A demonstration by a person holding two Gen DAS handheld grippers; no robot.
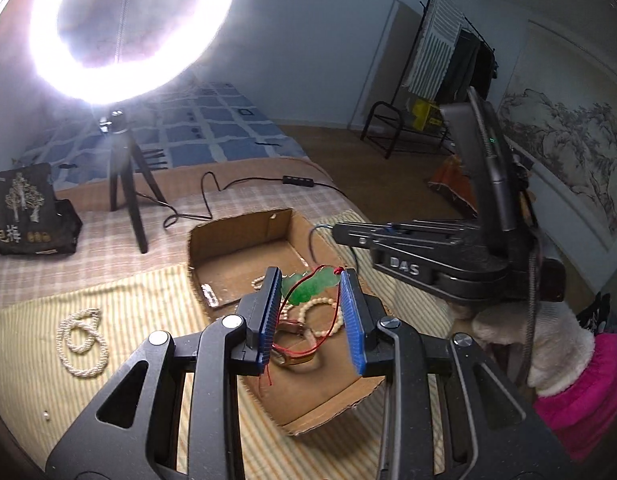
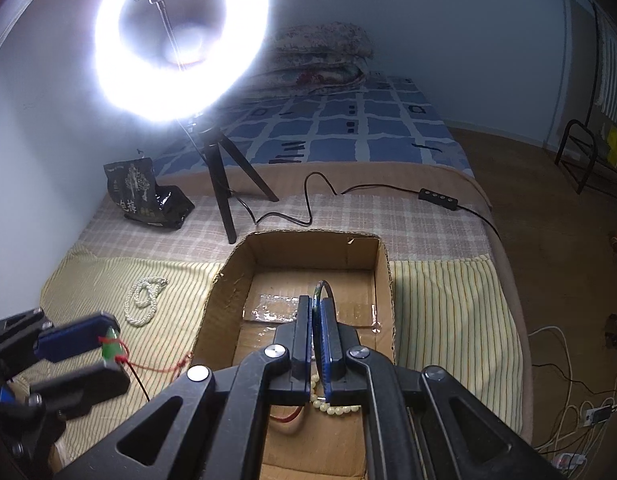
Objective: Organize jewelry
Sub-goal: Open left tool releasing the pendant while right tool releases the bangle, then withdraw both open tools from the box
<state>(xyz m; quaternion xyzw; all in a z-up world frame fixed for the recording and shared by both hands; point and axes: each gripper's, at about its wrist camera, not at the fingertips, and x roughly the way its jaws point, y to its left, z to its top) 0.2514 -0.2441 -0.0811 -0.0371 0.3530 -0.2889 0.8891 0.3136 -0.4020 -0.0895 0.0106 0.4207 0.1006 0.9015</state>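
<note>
Nearest the left wrist camera, the left gripper [image 1: 311, 304] has its fingers set apart, with the green jade pendant [image 1: 308, 286] between the tips; the right wrist view seems to show the tips holding it, its red cord [image 1: 308, 344] trailing down. Below lies the cardboard box [image 1: 244, 236] on the bed, holding a cream bead bracelet [image 1: 322, 314] and what looks like a watch [image 1: 296, 356], though it is partly hidden. Over the box, the right gripper [image 2: 317, 320] has its fingers nearly closed on a dark bangle [image 2: 326, 290]. Left of the box, a pearl necklace [image 1: 82, 338] rests on the striped cloth [image 1: 140, 304]. Farther back stands a ring light [image 1: 136, 28] beside a black bag [image 1: 26, 210].
</note>
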